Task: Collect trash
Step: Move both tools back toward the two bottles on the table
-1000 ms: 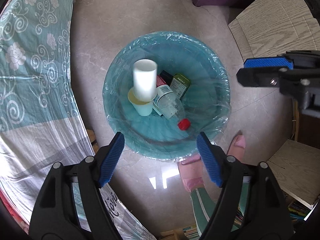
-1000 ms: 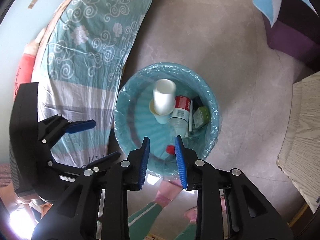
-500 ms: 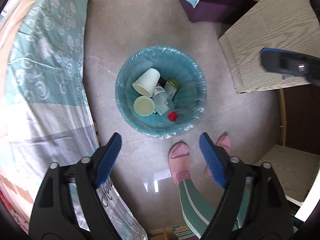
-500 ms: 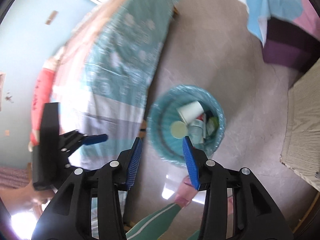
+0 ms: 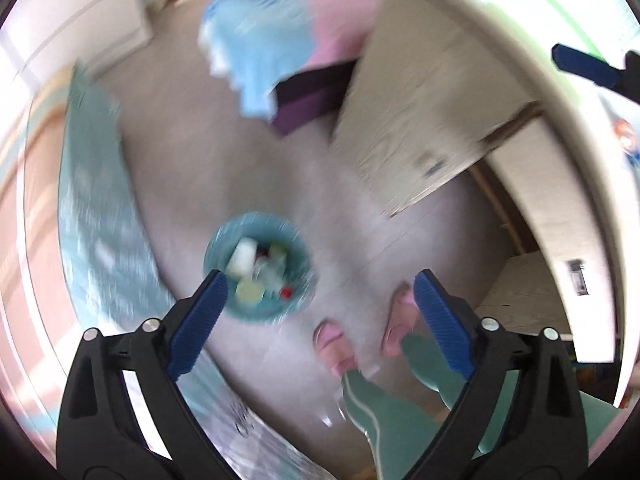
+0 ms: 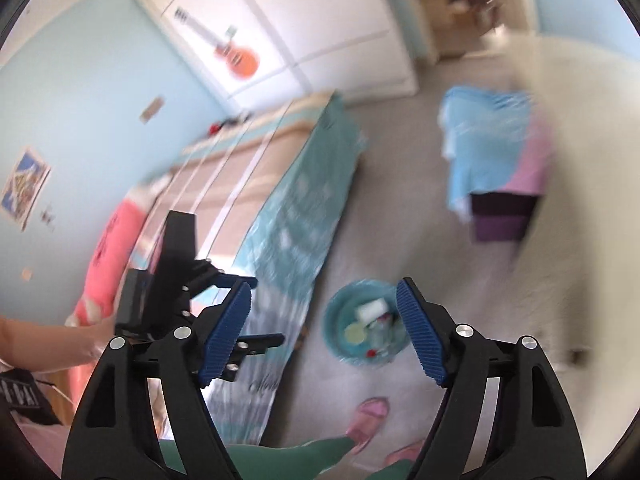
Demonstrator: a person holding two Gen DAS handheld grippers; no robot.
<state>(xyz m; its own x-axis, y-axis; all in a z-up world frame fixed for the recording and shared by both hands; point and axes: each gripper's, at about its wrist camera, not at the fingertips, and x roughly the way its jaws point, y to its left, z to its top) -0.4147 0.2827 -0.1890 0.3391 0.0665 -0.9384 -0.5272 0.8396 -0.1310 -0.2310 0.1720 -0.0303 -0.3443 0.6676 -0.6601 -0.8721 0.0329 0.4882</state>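
The teal bin [image 5: 224,240] with a clear liner stands on the floor far below, holding a white cup [image 5: 242,258], a second cup [image 5: 249,290], a red-capped bottle [image 5: 276,280] and a green can. My left gripper [image 5: 320,280] hangs high above it, jaws opening, nothing between them. In the right wrist view the bin [image 6: 334,320] sits low between the pads of my right gripper [image 6: 324,290], whose jaws are also opening and empty. The left gripper's fingers [image 6: 262,339] show at the left there. A blue pad [image 5: 584,66] of the right gripper shows at top right.
A bed with a teal patterned sheet [image 6: 296,216] runs along the left. A person's pink slippers [image 5: 332,340] and green trouser legs stand near the bin. A wooden desk [image 5: 420,128] and a purple stool under blue and pink cloth [image 6: 500,216] lie to the right.
Both grippers have risen well away from the bin, which now looks much smaller. The right jaws have spread from nearly shut to wide. The left jaws widened too. Both views are blurred.
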